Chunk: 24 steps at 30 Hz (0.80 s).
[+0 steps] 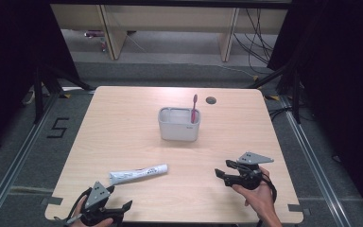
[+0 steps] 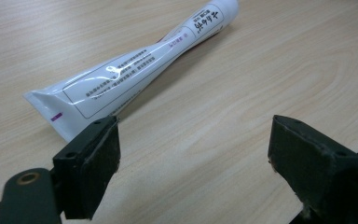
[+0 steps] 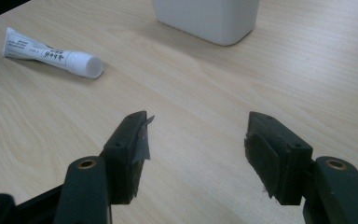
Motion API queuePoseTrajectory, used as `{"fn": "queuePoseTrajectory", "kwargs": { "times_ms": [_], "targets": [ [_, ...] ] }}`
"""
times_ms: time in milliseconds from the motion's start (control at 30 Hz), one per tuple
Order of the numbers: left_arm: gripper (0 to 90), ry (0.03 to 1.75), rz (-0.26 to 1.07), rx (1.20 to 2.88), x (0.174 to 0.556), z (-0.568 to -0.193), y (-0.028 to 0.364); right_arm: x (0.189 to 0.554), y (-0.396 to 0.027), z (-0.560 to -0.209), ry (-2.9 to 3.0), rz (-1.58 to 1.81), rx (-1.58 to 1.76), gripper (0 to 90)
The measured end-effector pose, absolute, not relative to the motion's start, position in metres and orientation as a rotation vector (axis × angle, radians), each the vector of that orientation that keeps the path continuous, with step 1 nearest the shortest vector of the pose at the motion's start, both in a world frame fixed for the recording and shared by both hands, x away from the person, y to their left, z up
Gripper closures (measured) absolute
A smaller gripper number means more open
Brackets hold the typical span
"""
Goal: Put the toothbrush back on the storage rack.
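A white toothpaste tube (image 1: 138, 174) lies flat on the wooden table (image 1: 123, 132), cap end toward the right. In the left gripper view the tube (image 2: 135, 70) rests just beyond the jaws, its crimped end close to the left jaw. My left gripper (image 1: 121, 206) is open at the table's front left edge, nothing between its jaws. A white cup-like holder (image 1: 179, 124) stands mid-table with a pink toothbrush (image 1: 194, 108) upright in it. My right gripper (image 1: 223, 171) is open at the front right, empty, pointing left toward the tube (image 3: 51, 55) and the holder (image 3: 205, 18).
A dark round cable hole (image 1: 211, 100) sits near the table's far edge. Black curtains flank both sides, and cables run over the floor behind the table. A number mark (image 1: 58, 126) is taped on the floor at the left.
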<state>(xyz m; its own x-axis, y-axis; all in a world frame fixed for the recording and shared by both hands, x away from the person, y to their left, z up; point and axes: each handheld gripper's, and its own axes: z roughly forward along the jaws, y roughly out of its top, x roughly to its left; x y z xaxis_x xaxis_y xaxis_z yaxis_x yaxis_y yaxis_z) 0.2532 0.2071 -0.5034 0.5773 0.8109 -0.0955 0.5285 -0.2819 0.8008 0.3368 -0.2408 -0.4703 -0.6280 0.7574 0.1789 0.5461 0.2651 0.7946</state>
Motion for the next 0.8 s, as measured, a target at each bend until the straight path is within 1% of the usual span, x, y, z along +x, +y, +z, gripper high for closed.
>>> {"fn": "queuePoseTrajectory", "kwargs": {
  "times_ms": [33, 100, 133, 167, 200, 233, 267, 400, 467, 533, 567, 633, 733, 800],
  "targets": [
    [16.3, 1.078, 0.420, 1.953, 0.253, -0.503, 0.206, 0.338, -0.243, -0.472, 2.300, 1.283, 1.156, 39.8],
    [16.3, 1.061, 0.423, 1.990, 0.254, -0.502, 0.207, 0.334, -0.243, -0.473, 2.303, 1.279, 1.173, 39.9],
    [16.3, 1.078, 0.422, 1.954, 0.255, -0.502, 0.205, 0.332, -0.243, -0.474, 2.317, 1.282, 1.193, 39.9],
    [16.3, 1.066, 0.427, 1.984, 0.256, -0.501, 0.207, 0.329, -0.244, -0.475, 2.322, 1.276, 1.212, 39.9],
    [16.3, 1.078, 0.426, 1.959, 0.256, -0.501, 0.205, 0.329, -0.244, -0.475, 2.322, 1.276, 1.212, 39.9],
    [16.5, 1.073, 0.428, 1.981, 0.257, -0.499, 0.206, 0.328, -0.245, -0.476, 2.323, 1.279, 1.194, 39.9],
    [16.8, 1.081, 0.433, 1.954, 0.258, -0.500, 0.204, 0.326, -0.245, -0.477, 2.318, 1.278, 1.186, 40.0],
    [18.8, 1.067, 0.435, 1.978, 0.263, -0.496, 0.202, 0.319, -0.246, -0.478, 2.343, 1.278, 1.204, 40.0],
    [19.4, 1.081, 0.435, 1.939, 0.265, -0.497, 0.198, 0.316, -0.247, -0.478, 2.338, 1.272, 1.208, 40.0],
    [24.0, 1.066, 0.432, 1.965, 0.267, -0.495, 0.198, 0.314, -0.250, -0.478, 2.332, 1.252, 1.176, 39.9],
    [24.0, 1.069, 0.430, 1.945, 0.269, -0.495, 0.196, 0.312, -0.250, -0.478, 2.329, 1.271, 1.192, 39.9],
    [30.5, 1.063, 0.428, 1.931, 0.271, -0.494, 0.193, 0.307, -0.254, -0.478, 2.331, 1.258, 1.203, 39.4],
    [32.5, 1.052, 0.427, 1.940, 0.274, -0.492, 0.189, 0.306, -0.256, -0.480, 2.328, 1.261, 1.177, 39.1],
    [35.9, 1.043, 0.431, 1.944, 0.276, -0.492, 0.186, 0.302, -0.258, -0.481, 2.328, 1.279, 1.194, 38.4]
  ]
}}
